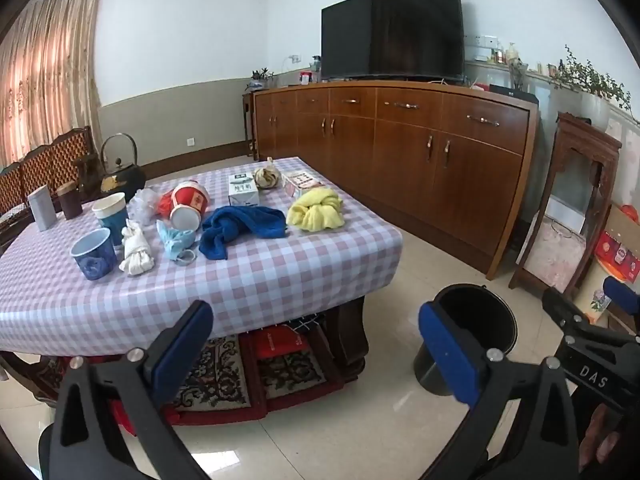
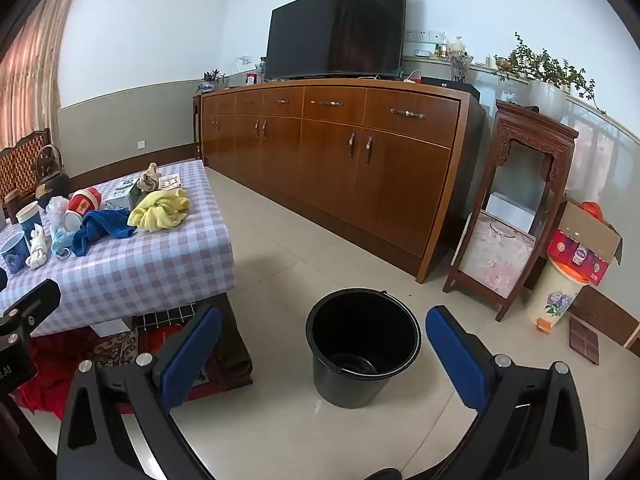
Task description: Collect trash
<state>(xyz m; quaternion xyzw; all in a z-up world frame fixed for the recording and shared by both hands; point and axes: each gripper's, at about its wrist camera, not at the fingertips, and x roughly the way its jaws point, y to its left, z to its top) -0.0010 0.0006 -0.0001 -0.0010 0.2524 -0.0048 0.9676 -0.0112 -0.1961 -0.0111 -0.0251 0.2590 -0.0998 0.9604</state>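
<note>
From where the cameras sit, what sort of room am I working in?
Most likely a home living room: a flat-screen TV stands on a long wooden sideboard, with a low table under a checked cloth holding cups and rags, and a black bucket on the tiled floor.

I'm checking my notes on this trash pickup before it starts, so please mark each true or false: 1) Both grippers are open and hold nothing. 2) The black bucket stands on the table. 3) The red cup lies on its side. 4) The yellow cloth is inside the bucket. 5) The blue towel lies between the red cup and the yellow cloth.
1) True: the left gripper and right gripper are both open, nothing between the fingers.
2) False: the black bucket stands on the floor beside the table.
3) True: the red cup lies tipped over, mouth toward the camera.
4) False: the yellow cloth lies on the table.
5) True: the blue towel is between them.
</note>
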